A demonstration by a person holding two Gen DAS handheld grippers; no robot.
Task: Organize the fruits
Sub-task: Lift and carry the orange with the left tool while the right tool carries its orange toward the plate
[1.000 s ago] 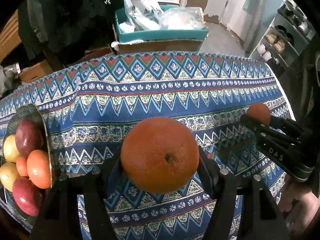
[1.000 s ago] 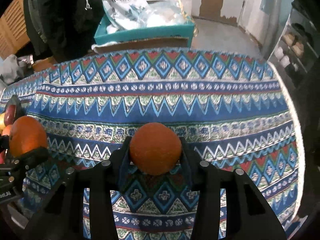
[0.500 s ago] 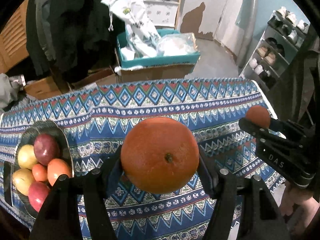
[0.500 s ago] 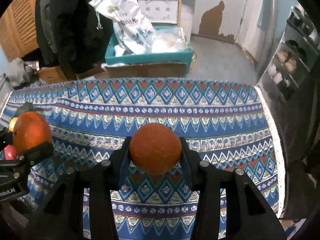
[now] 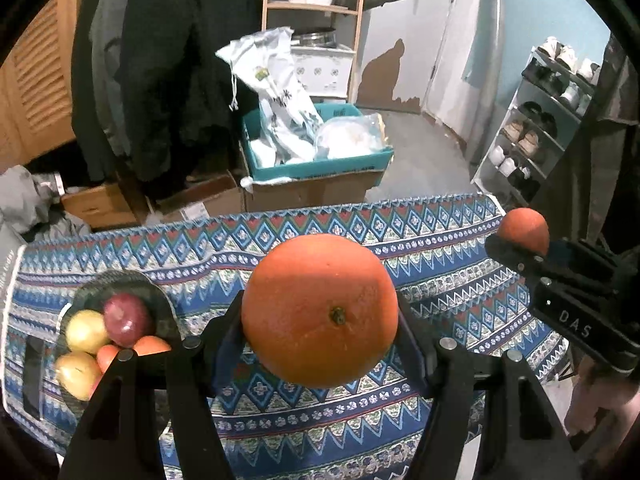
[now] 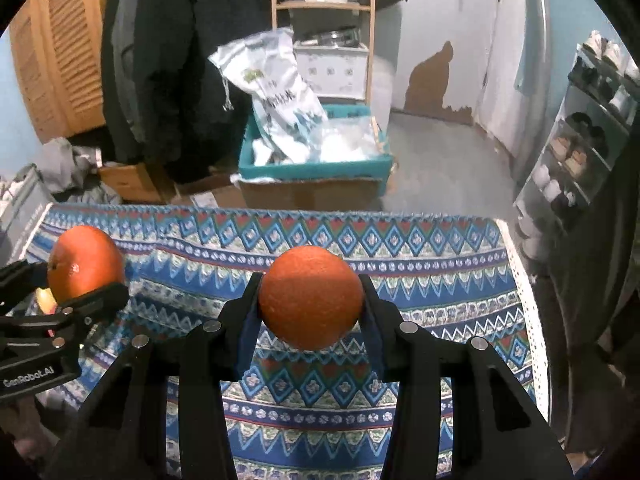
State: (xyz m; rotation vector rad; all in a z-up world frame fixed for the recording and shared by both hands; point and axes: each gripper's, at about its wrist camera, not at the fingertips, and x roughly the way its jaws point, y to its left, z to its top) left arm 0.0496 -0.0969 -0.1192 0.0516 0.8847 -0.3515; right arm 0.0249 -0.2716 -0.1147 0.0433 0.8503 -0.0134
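Observation:
My left gripper (image 5: pixel 320 316) is shut on a large orange (image 5: pixel 320 308), held high above the patterned tablecloth (image 5: pixel 420 232). My right gripper (image 6: pixel 310 300) is shut on a smaller orange (image 6: pixel 310 296), also held above the cloth. Each gripper shows in the other's view: the right one with its orange (image 5: pixel 524 230) at the right, the left one with its orange (image 6: pixel 84 262) at the left. A dark fruit bowl (image 5: pixel 160 300) at the table's left holds a red apple (image 5: pixel 126 318), yellow fruit (image 5: pixel 86 330) and small orange fruit (image 5: pixel 150 346).
Beyond the table's far edge stand a teal box (image 5: pixel 320 168) with white bags on a cardboard box, dark hanging coats (image 5: pixel 168 60) and a wooden shelf. A shoe rack (image 5: pixel 540 128) stands at the right. A dark phone-like object (image 5: pixel 32 384) lies left of the bowl.
Both grippers have risen and pulled back from the table with their oranges still held. The bowl and cloth now look smaller and lower, and more of the room shows.

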